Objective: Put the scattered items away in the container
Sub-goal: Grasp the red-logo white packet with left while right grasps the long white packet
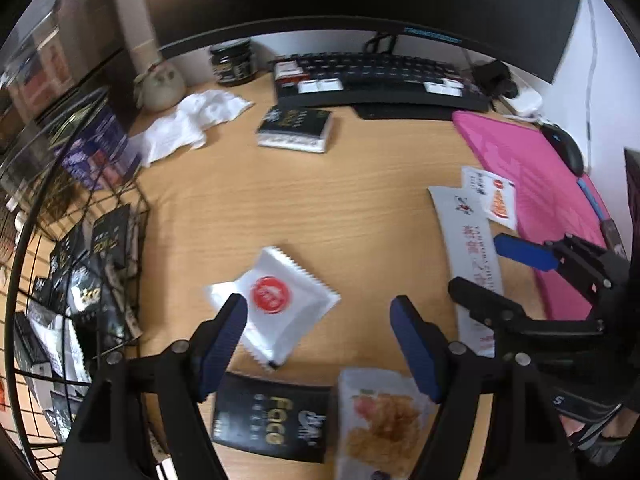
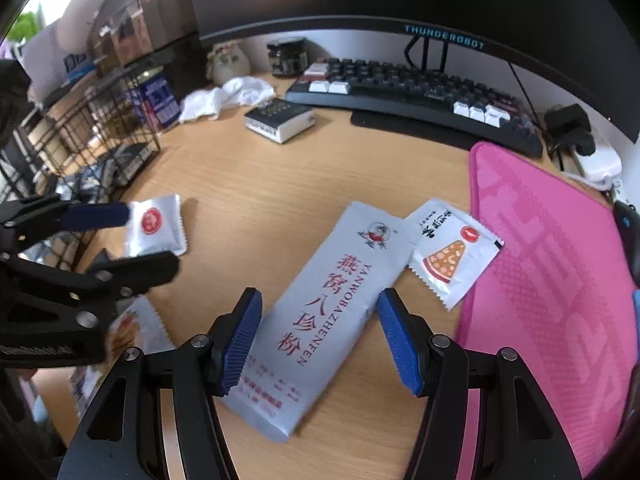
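Observation:
My left gripper (image 1: 320,332) hangs open over a white sachet with a red circle (image 1: 280,304), its left pad overlapping the sachet's edge. A black packet (image 1: 272,416) and a fried-snack packet (image 1: 380,420) lie nearer to me. My right gripper (image 2: 320,336) is open, with a long white sachet (image 2: 328,312) lying flat on the desk between its pads. A small pizza sachet (image 2: 452,256) lies just right of it. The wire basket (image 1: 120,208) at the left holds several black packets. Each gripper shows in the other's view: left gripper (image 2: 150,240), right gripper (image 1: 476,262).
A pink mat (image 2: 552,280) covers the desk's right side, with a mouse (image 2: 628,232) at its edge. At the back stand a keyboard (image 2: 400,84), a monitor, a dark jar (image 2: 286,56), a crumpled tissue (image 2: 228,96) and a small box (image 2: 280,120).

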Available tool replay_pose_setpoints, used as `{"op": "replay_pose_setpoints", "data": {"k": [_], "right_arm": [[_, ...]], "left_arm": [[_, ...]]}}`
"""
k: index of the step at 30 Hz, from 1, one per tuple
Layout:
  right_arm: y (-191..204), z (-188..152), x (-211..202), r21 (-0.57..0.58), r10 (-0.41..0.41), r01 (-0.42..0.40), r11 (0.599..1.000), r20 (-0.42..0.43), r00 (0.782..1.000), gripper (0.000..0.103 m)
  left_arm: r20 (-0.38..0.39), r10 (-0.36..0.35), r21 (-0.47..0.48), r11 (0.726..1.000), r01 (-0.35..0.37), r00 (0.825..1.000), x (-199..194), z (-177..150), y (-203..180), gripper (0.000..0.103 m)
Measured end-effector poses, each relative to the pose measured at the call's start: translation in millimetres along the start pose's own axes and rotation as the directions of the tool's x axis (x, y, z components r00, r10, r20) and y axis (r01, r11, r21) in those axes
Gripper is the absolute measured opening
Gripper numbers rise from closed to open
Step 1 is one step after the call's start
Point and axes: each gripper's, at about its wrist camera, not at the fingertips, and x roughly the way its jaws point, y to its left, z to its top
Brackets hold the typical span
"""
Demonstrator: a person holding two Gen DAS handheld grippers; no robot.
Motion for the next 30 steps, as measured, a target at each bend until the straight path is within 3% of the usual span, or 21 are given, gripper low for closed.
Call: {"op": "replay_pose_setpoints", "data": {"k": [15,16,18,19,20,25,30], "right_arm": [[-21.0,0.8,4.5,-0.008,-0.061,0.061,0.998,0.01,0.998,0.061],[-20.7,0.7,4.5,-0.011,-0.061,0.061,0.998,0.011,0.998,0.061],[-21.1,0.1,4.0,-0.012,-0.057,0.057,0.998,0.012,0.998,0.061],[-21.8,0.1,3.7,-0.011,-0.051,0.051,0.999,0.012,0.999,0.061],[-22.5,0.2,3.5,-0.01,-0.047,0.047,0.999,0.012,0.999,0.061],[-24.1,-0.4,2.9,-0.008,-0.034,0.034,0.999,0.012,0.999,0.061],[-24.9,-0.3,2.7,-0.003,-0.034,0.034,0.999,0.01,0.999,0.061]], "left_arm": [[-0.035,0.024,-0.056,0.998,-0.026,0.999,30.4,3.4,15.7,0.078],[-0.032,0.016,-0.054,0.998,-0.018,0.999,30.5,4.4,14.4,0.076],[-0.015,-0.01,-0.045,0.999,0.009,1.0,28.3,5.3,9.4,0.063],[-0.011,-0.012,-0.028,1.0,0.012,1.0,27.3,5.7,4.9,0.049],[-0.012,-0.016,-0.014,1.0,0.016,1.0,26.8,6.1,1.0,0.042],[-0.011,-0.026,0.022,0.999,0.027,1.0,26.0,6.1,-5.8,0.04],[0.002,-0.092,-0.009,0.996,0.092,0.996,24.3,3.4,-1.2,0.042]]}}
